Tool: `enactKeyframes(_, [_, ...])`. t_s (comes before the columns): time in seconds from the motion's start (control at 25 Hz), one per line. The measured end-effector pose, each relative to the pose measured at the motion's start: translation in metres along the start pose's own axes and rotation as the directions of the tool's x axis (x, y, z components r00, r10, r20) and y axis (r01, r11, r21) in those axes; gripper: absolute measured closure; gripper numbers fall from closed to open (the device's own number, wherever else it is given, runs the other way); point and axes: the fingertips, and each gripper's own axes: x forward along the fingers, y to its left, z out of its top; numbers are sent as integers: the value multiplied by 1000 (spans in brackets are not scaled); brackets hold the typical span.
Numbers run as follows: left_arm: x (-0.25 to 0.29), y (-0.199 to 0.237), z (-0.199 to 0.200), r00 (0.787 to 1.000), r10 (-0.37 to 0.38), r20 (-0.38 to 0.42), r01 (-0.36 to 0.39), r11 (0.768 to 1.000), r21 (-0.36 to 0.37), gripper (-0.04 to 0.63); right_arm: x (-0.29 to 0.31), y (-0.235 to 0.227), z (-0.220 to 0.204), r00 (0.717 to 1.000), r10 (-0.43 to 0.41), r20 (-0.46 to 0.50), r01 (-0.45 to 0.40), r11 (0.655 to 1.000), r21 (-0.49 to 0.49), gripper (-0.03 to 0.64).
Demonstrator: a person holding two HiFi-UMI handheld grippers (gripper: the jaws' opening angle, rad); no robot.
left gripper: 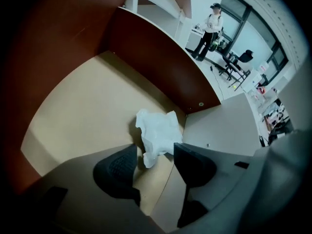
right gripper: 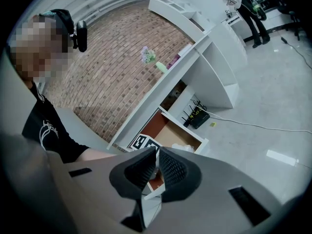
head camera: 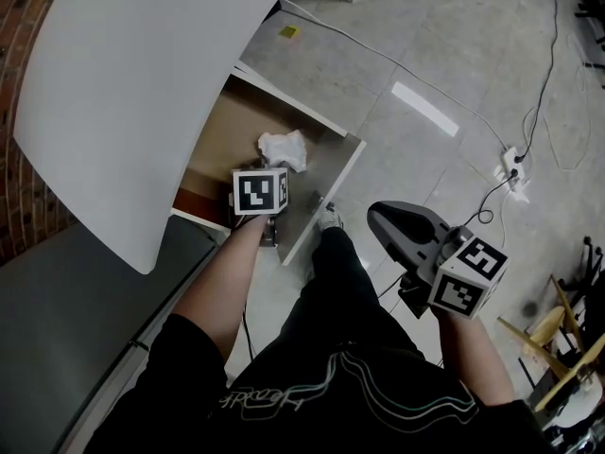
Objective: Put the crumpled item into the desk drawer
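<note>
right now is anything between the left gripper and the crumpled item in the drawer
Nothing visible. The crumpled item lies on the open drawer floor just beyond the left gripper, whose jaws stand apart.

Count logged. I held two tools: one left gripper (left gripper: 153, 165) and one right gripper (right gripper: 155, 167). Each carried one marker cube, so two cubes in all: left cube (head camera: 260, 190), right cube (head camera: 468, 277). One desk (head camera: 132, 93) was seen, with one open drawer (head camera: 326, 192). One crumpled item (head camera: 284, 149), white, lay in it. On the floor I noted one power strip (head camera: 513, 168) and one black router (right gripper: 197, 115). One other person (left gripper: 209, 30) stood far off.
</note>
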Motion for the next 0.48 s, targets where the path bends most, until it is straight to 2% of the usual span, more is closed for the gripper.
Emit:
enactKeyframes(0.04, [-3,0,2,1000,-12,20,12,1000,-25,347,0,3,1,1000,7,6,-7,1000,4,566])
enactKeyframes(0.2, [-22,-2,12,995,-47,84,54,996,-74,308,3,18,2,1000,27,13,-27,1000,0,566])
enactKeyframes(0.28, [-35,-8,14,992,-69,106,75,995,-59,287,3,29,2,999,36,11,-36,999,-20,566])
enactKeyframes(0.48, [-88,-26,19,976,-116,184,121,992,-17,282,-9,59,6,999,39,25,-37,997,-71,566])
